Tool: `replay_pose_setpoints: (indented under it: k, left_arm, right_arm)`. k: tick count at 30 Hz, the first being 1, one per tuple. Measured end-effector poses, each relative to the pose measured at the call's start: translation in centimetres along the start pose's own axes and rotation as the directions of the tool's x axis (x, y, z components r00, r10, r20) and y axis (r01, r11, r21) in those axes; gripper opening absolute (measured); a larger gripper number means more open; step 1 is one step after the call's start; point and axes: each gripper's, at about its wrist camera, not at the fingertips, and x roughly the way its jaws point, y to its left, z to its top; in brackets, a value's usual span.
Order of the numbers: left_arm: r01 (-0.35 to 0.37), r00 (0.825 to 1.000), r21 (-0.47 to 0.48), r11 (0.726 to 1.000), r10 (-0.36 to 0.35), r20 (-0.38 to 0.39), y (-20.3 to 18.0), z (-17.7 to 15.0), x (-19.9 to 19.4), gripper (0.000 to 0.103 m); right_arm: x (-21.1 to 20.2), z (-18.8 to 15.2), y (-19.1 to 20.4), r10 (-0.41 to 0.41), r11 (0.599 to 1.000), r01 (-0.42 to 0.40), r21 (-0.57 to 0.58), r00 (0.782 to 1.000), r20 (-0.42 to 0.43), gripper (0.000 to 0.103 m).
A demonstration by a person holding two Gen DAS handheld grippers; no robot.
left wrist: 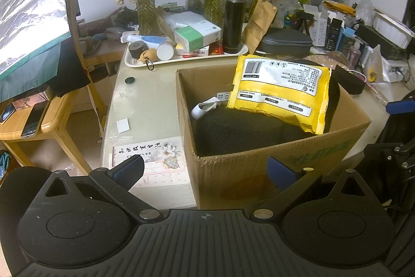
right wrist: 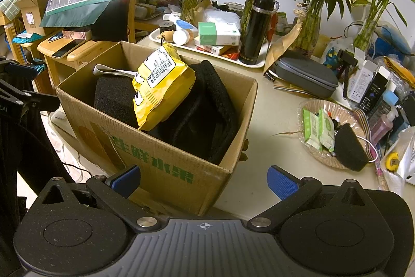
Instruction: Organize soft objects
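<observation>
A cardboard box point(left wrist: 259, 168) point(right wrist: 166, 173) stands on the pale table. Inside it lie black foam pieces point(left wrist: 233, 126) point(right wrist: 114, 98), a black fabric item point(right wrist: 207, 116), a white strap point(left wrist: 205, 108) and a yellow soft packet point(left wrist: 280, 92) point(right wrist: 160, 85) on top. Another black foam piece point(right wrist: 350, 147) rests on a woven basket point(right wrist: 311, 147) to the right. My left gripper point(left wrist: 206, 170) is open and empty in front of the box's near wall. My right gripper point(right wrist: 203, 182) is open and empty at the box's near corner.
A white tray point(left wrist: 181, 59) point(right wrist: 207, 49) with a black flask point(left wrist: 234, 20) point(right wrist: 256, 30), boxes and bottles stands behind the box. Glass vases with plants line the back. A grey case point(right wrist: 306, 77), small boxes and clutter sit at right. Wooden furniture point(left wrist: 39, 126) stands at left.
</observation>
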Motion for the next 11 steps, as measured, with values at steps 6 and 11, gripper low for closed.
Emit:
replay_pose_setpoints:
  k: [6,11]
  left_arm:
    - [-0.016,1.0,-0.007,1.0,0.016,0.001,0.21,-0.19,0.1,0.103]
    - [-0.023,1.0,-0.008,1.0,0.023,-0.01,0.34,-0.15,0.3,0.103]
  right_arm:
    - [0.0,0.03,0.03,0.0,1.0,0.0,0.002,1.0,-0.001,0.103]
    - [0.04,-0.02,0.02,-0.002,1.0,0.002,0.003,1.0,-0.002,0.103]
